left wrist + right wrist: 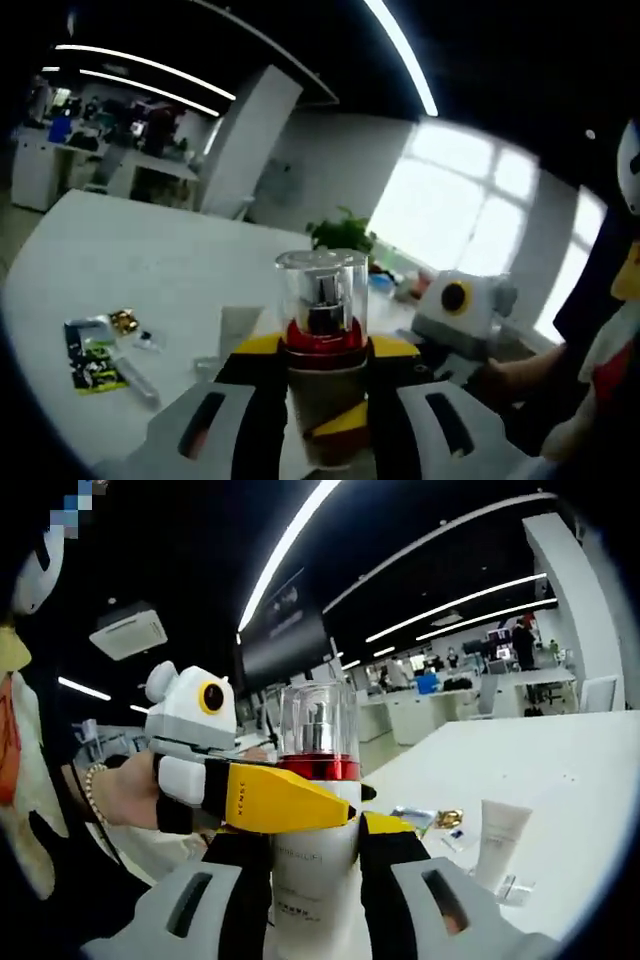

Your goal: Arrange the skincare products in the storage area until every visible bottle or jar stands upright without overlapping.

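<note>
Both hand-held grippers are on one bottle! Right hand-held gripper (315,880) clamps the white bottle (312,865) upright between its jaws, clear cap (318,718) and red collar up at 12 o'clock. Left hand-held gripper (285,800) reaches in from 9 o'clock, yellow jaws pinching the bottle just under the collar, a hand (125,790) gripping it. In the left gripper view, that hand-held gripper (325,375) holds the bottle (322,300) dead centre. White tube (500,840) stands on the tabletop (560,770) at 4 o'clock; sachets (95,365) lie at 8 o'clock.
</note>
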The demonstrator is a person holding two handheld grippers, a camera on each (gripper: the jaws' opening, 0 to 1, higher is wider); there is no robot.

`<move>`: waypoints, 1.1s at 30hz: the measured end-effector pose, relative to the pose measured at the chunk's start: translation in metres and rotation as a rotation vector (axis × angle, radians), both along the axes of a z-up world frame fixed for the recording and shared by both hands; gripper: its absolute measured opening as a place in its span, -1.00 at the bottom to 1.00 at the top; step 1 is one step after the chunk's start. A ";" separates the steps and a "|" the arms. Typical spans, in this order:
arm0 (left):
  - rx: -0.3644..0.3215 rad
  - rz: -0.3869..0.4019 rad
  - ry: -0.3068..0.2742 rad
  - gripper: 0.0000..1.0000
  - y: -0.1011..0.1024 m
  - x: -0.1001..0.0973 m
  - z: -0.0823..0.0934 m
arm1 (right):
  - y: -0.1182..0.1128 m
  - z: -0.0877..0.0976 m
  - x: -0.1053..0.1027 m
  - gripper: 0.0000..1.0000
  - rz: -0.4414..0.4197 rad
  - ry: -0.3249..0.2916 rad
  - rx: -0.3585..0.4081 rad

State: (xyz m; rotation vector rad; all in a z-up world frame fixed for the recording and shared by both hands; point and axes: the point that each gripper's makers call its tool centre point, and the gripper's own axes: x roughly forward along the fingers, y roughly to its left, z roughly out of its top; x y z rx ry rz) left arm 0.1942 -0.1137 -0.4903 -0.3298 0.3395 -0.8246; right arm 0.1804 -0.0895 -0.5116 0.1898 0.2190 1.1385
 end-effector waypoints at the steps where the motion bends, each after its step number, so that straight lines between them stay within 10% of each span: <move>1: 0.001 -0.011 -0.007 -0.52 -0.001 -0.001 0.001 | 0.000 0.001 -0.001 -0.30 0.021 0.013 0.015; 14: 0.002 -0.185 -0.105 -0.52 -0.015 -0.013 0.031 | 0.003 0.022 -0.018 -0.28 0.300 0.063 0.071; 33: -0.025 -0.357 -0.228 -0.52 -0.022 -0.033 0.065 | 0.018 0.050 -0.045 -0.32 0.523 -0.026 0.075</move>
